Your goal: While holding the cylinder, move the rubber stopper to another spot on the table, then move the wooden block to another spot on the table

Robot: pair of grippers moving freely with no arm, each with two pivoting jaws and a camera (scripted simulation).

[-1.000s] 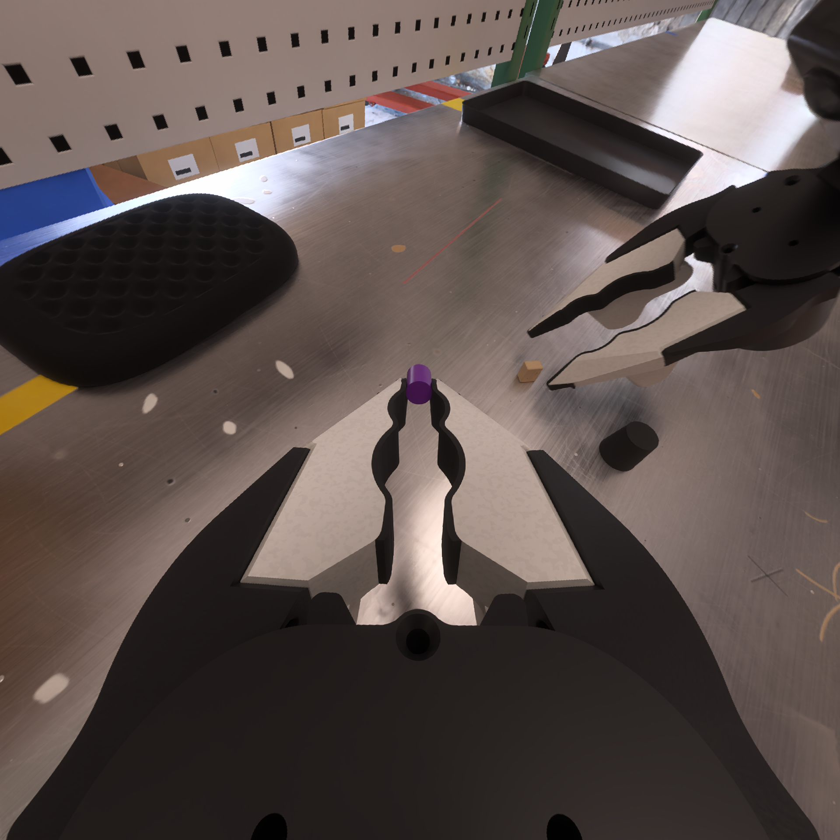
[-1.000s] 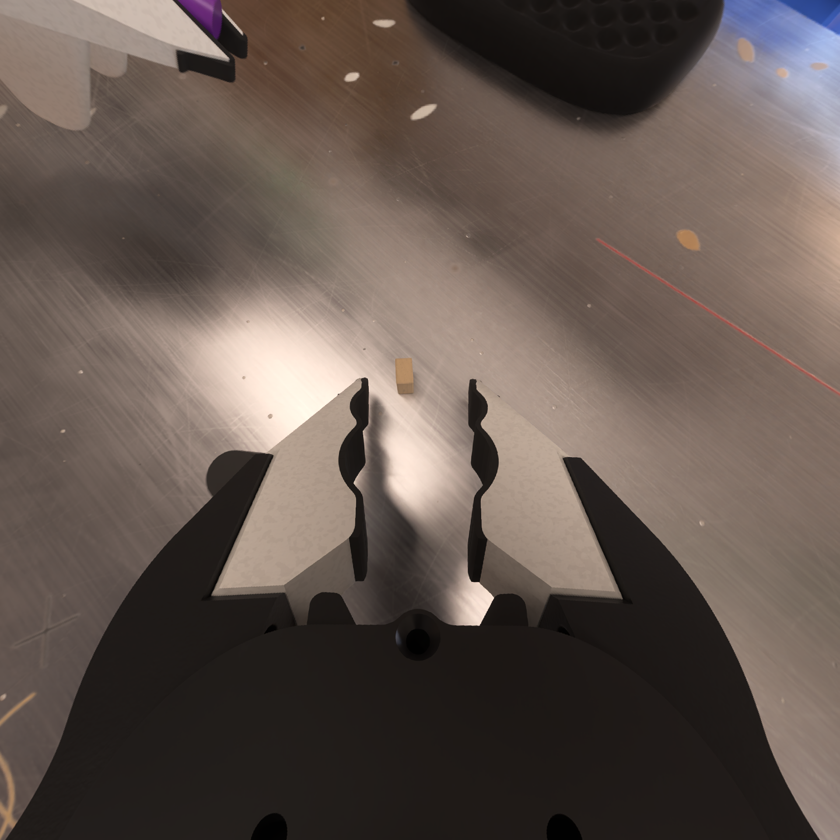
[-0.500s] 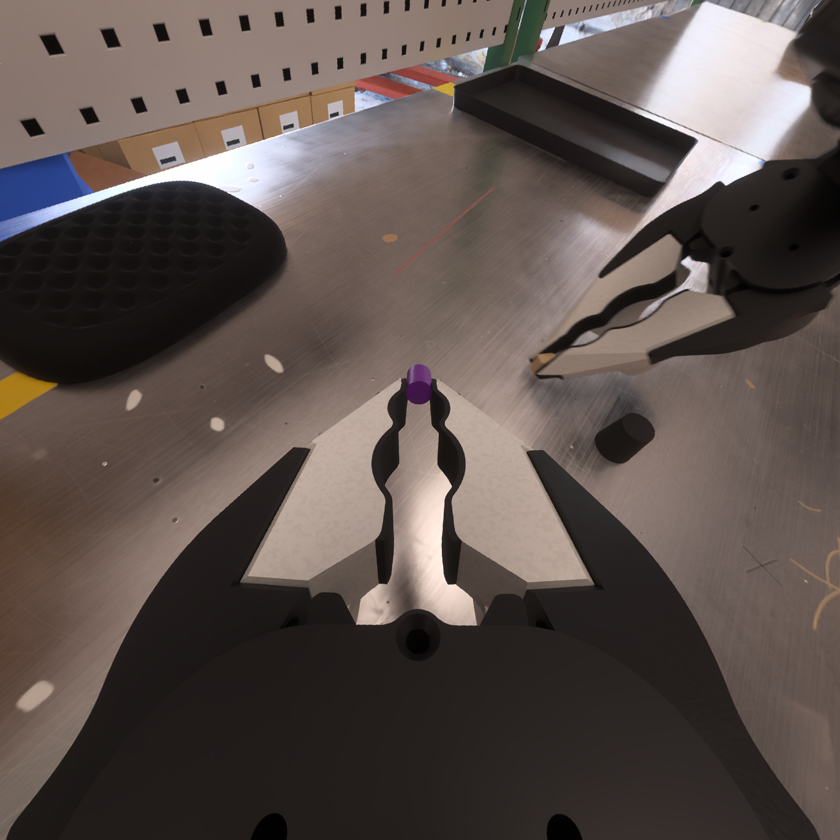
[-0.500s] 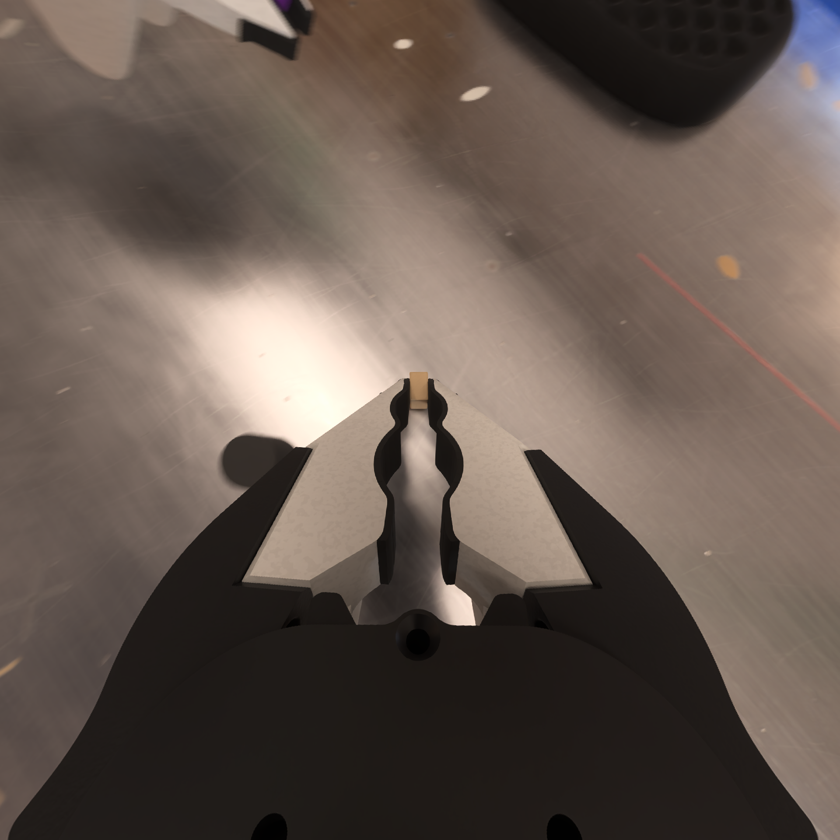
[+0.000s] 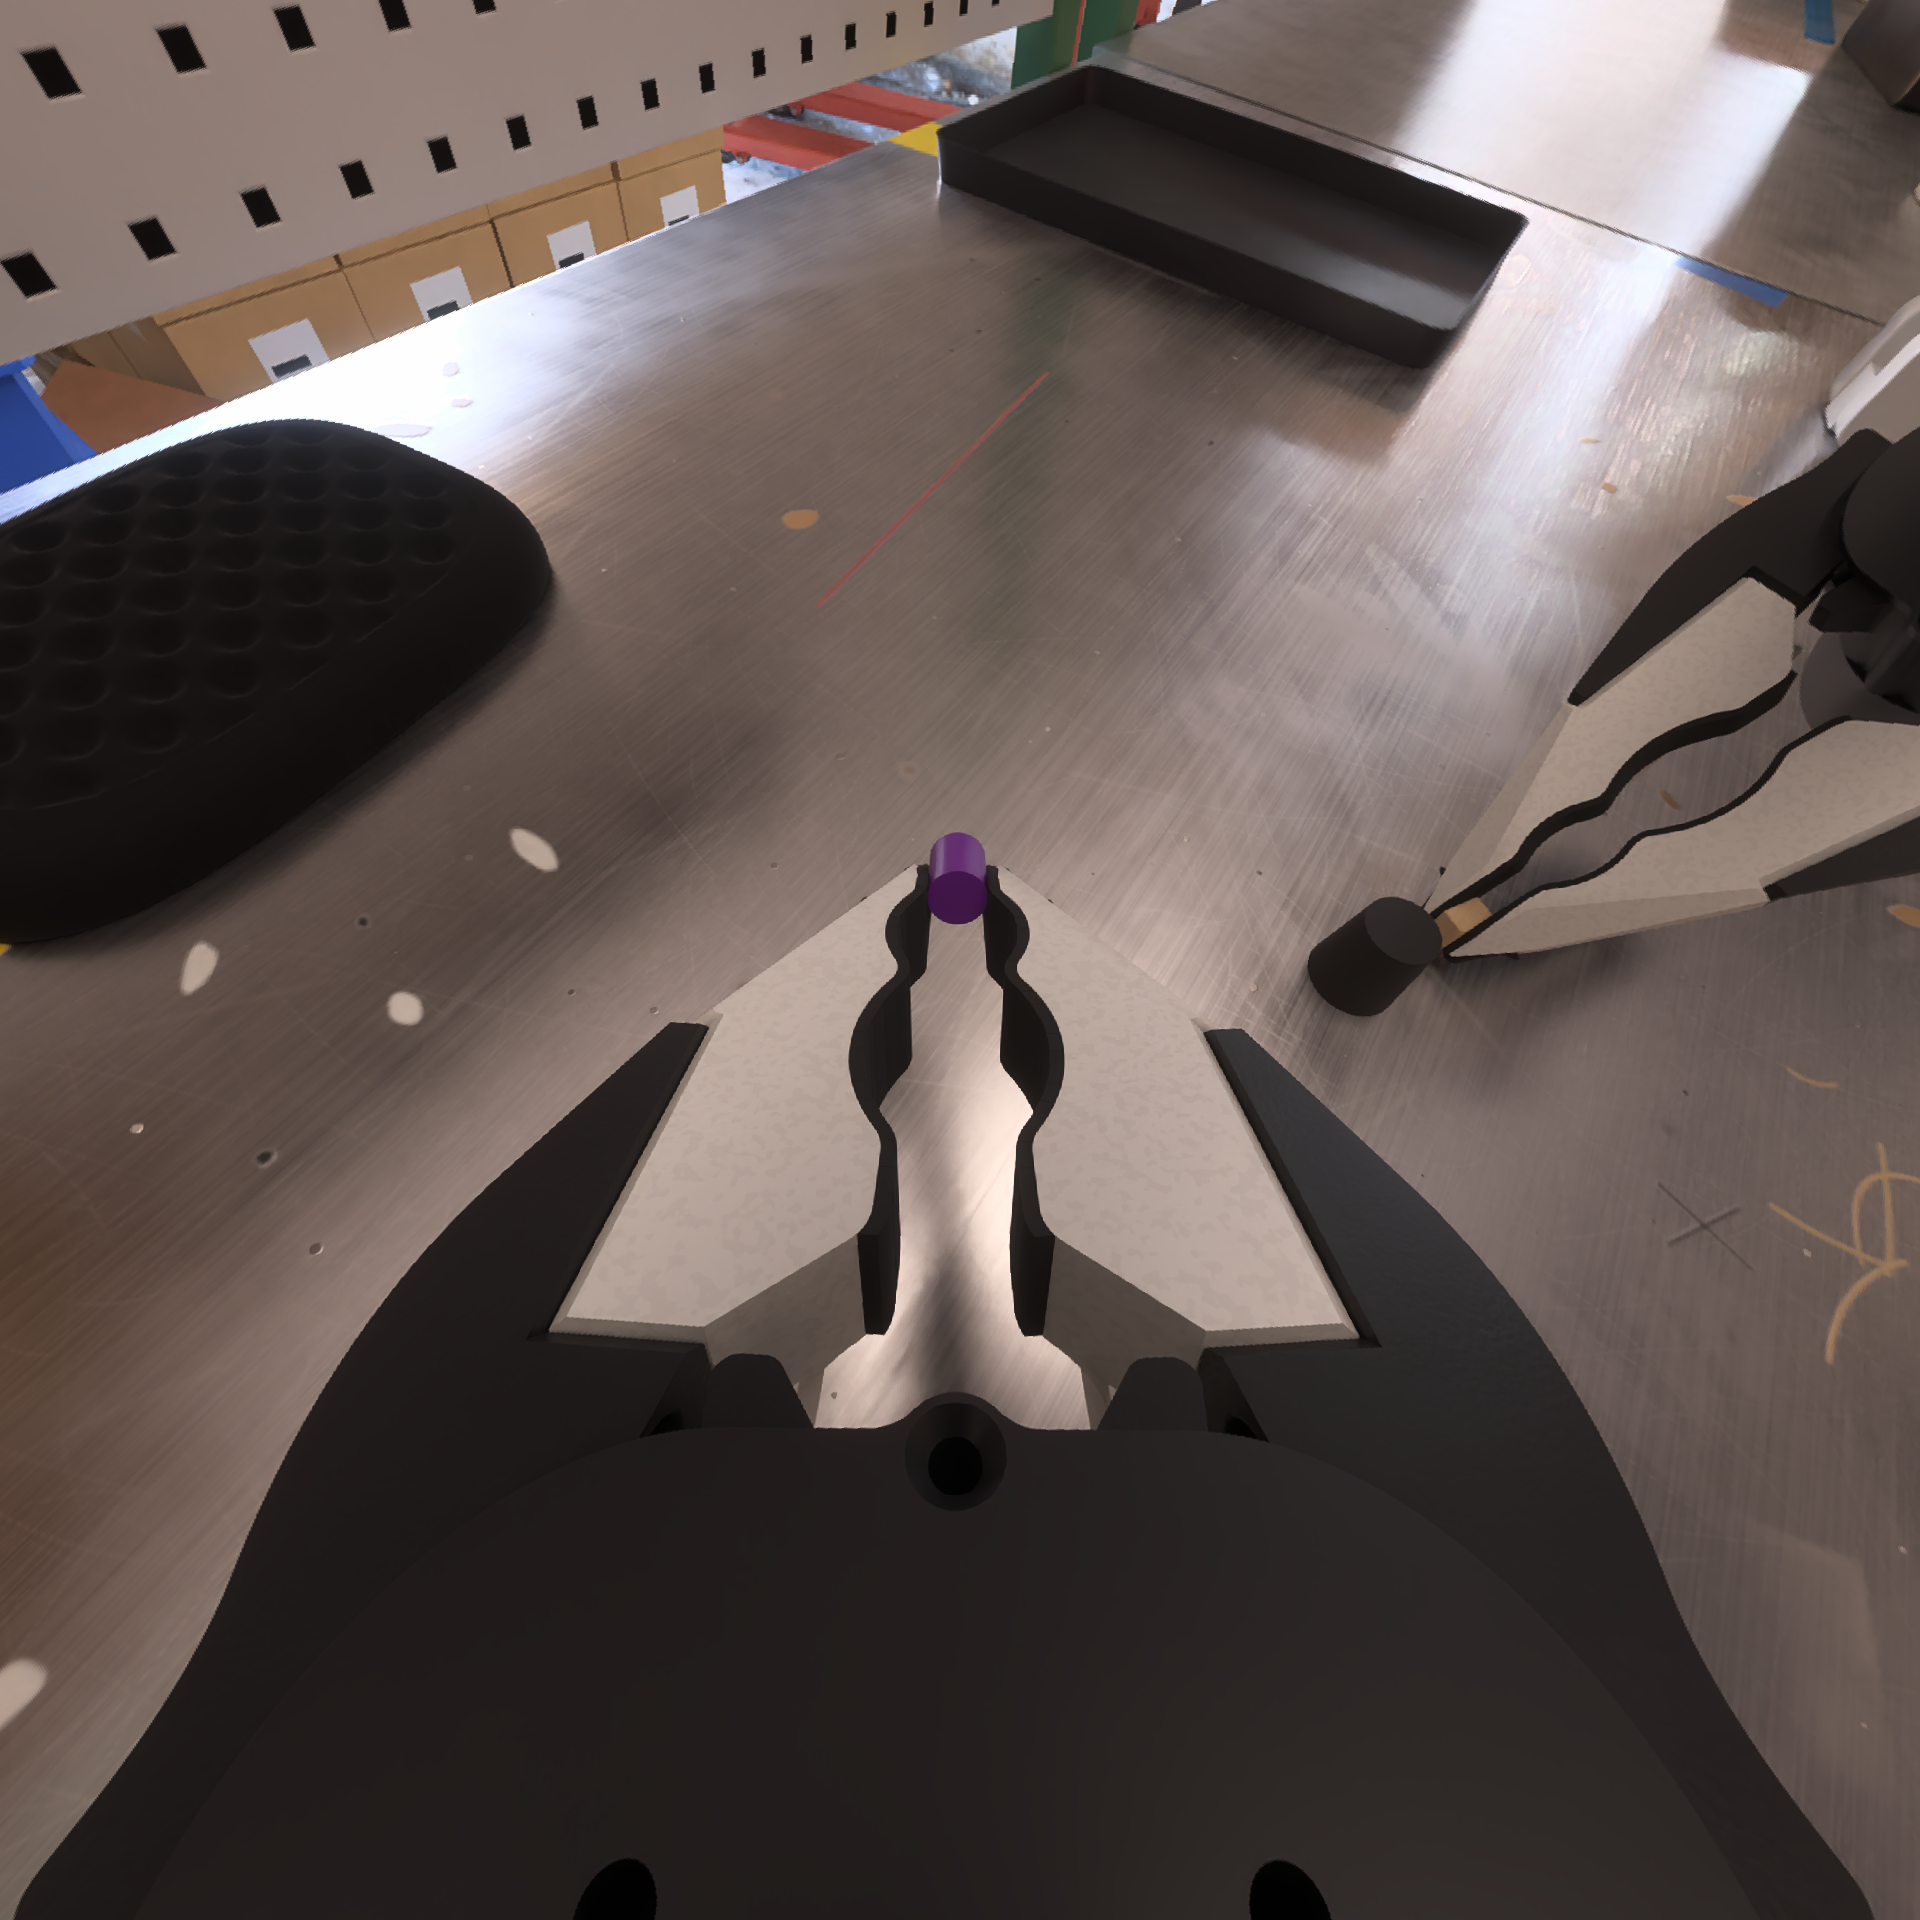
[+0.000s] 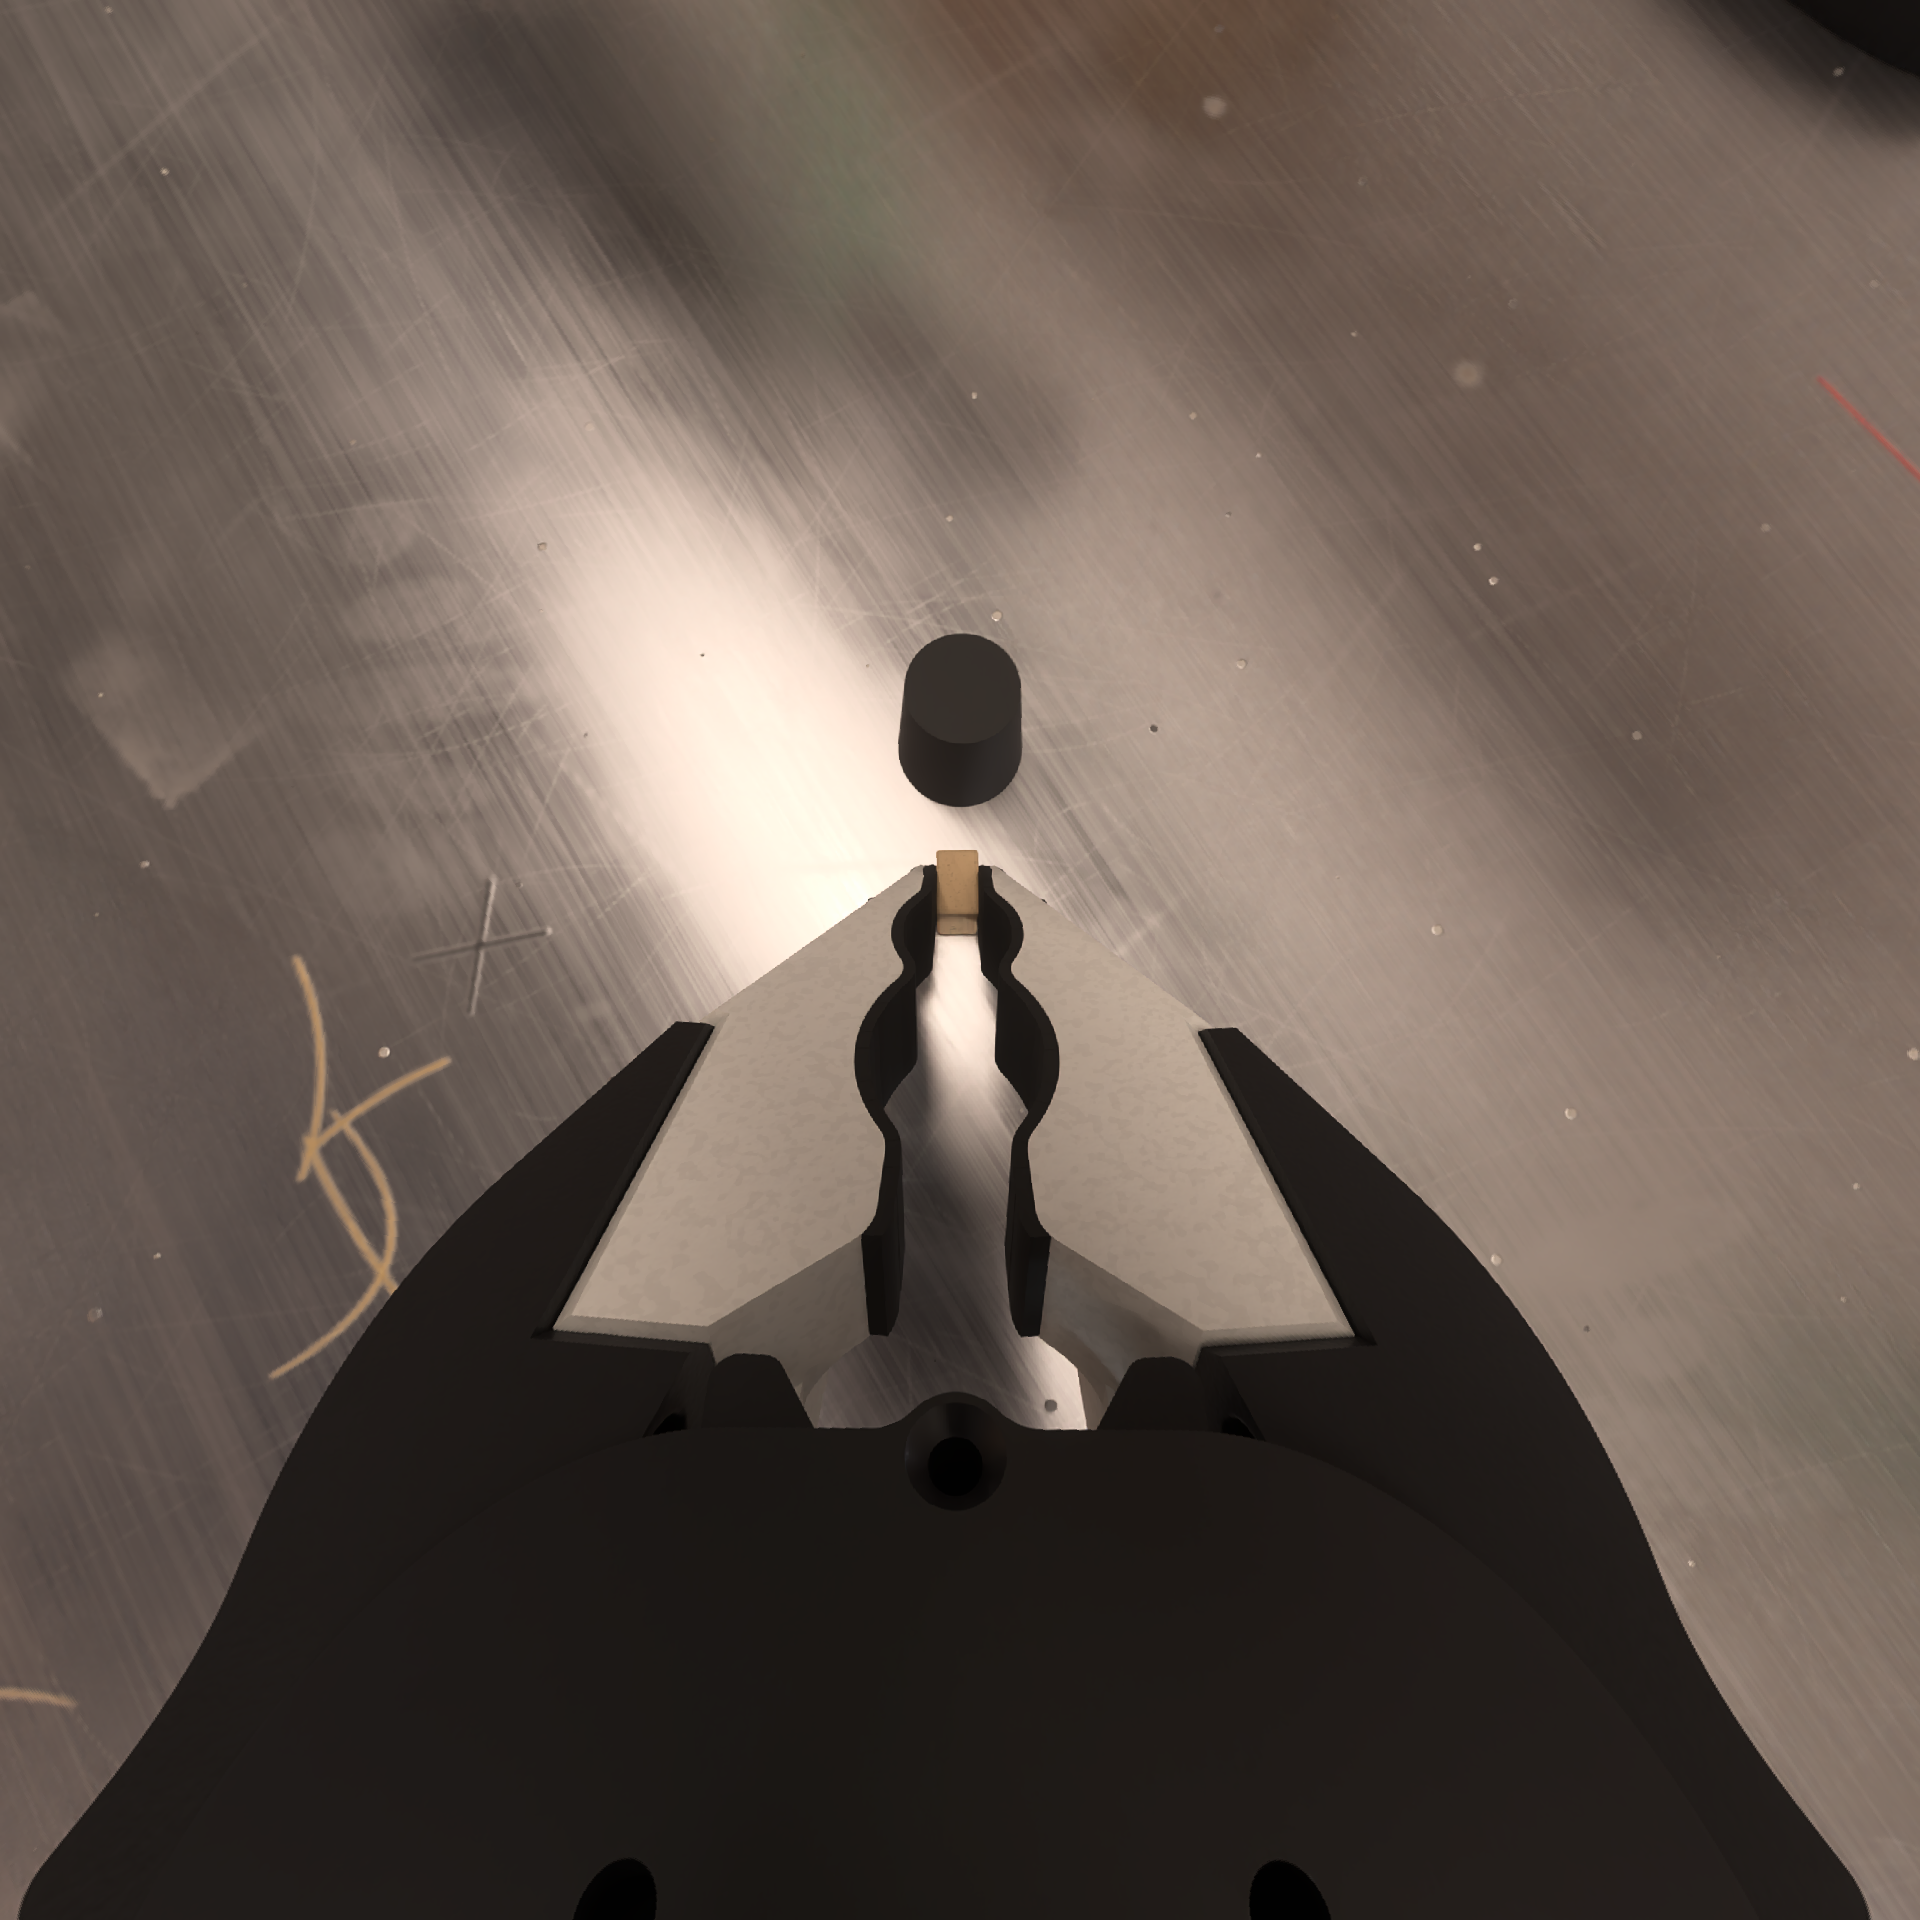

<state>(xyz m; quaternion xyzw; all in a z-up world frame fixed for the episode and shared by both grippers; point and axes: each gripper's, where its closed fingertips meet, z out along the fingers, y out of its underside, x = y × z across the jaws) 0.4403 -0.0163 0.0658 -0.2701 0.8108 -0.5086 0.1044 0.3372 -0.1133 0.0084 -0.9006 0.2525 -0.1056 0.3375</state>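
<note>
My left gripper (image 5: pixel 956 883) is shut on a small purple cylinder (image 5: pixel 956 881) and holds it above the metal table (image 5: pixel 1039 644). My right gripper (image 6: pixel 956 883) is shut on a small tan wooden block (image 6: pixel 956 891) at its fingertips. In the left wrist view the right gripper (image 5: pixel 1455 920) is at the right, tips low near the table, with the block (image 5: pixel 1465 916) close beside the black rubber stopper (image 5: pixel 1371 954). The stopper (image 6: pixel 959 732) stands on the table just ahead of the block in the right wrist view.
A black dimpled mat (image 5: pixel 208 665) lies at the left. A shallow black tray (image 5: pixel 1226 208) sits at the far side. A perforated white panel (image 5: pixel 416 125) and cardboard boxes (image 5: pixel 416 281) are behind the table. Scratch marks (image 6: pixel 353 1164) mark the table surface.
My right gripper shut on the wooden block, then carried it back toward the stopper. The left gripper has kept hold of the cylinder, its view shifting slightly.
</note>
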